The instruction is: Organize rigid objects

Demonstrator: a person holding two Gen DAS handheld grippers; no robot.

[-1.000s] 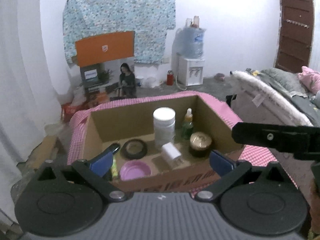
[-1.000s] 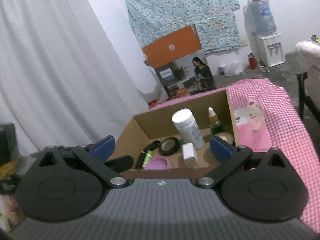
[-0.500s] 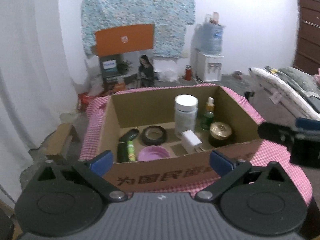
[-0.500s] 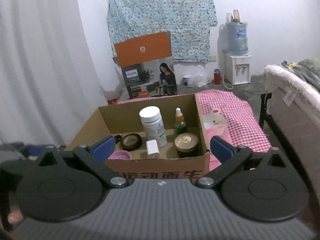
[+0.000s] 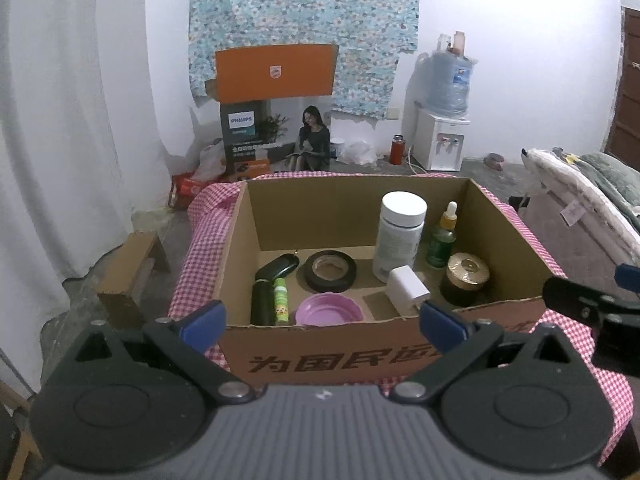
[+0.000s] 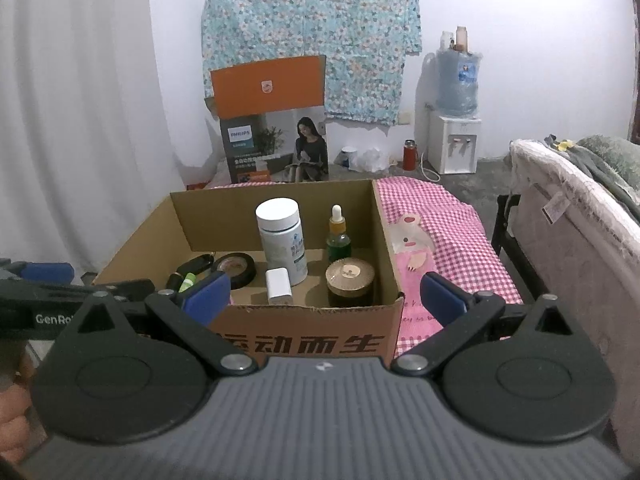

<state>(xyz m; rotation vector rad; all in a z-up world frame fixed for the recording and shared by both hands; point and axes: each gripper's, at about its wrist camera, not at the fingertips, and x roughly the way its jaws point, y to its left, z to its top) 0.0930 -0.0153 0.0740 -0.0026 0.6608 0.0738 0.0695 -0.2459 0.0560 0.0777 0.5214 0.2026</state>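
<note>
- Both grippers are hovering at the near wall of the open brown cardboard box (image 5: 360, 350); the left gripper (image 5: 322, 322) and right gripper (image 6: 326, 294) are both spread wide, holding nothing
- Everything is sitting inside the box: tall white plastic bottle (image 5: 400, 232), green dropper bottle (image 5: 442, 236), gold-lidded dark jar (image 5: 466, 278), white charger cube (image 5: 408, 290), black tape roll (image 5: 330, 270), pink shallow bowl (image 5: 330, 310)
- A good pick is probably meaning descending straight over one item, jaws clearing its neighbours
- The box is resting on a pink checked cloth (image 6: 448, 220); a water dispenser (image 6: 456, 120) is standing against the white wall
</note>
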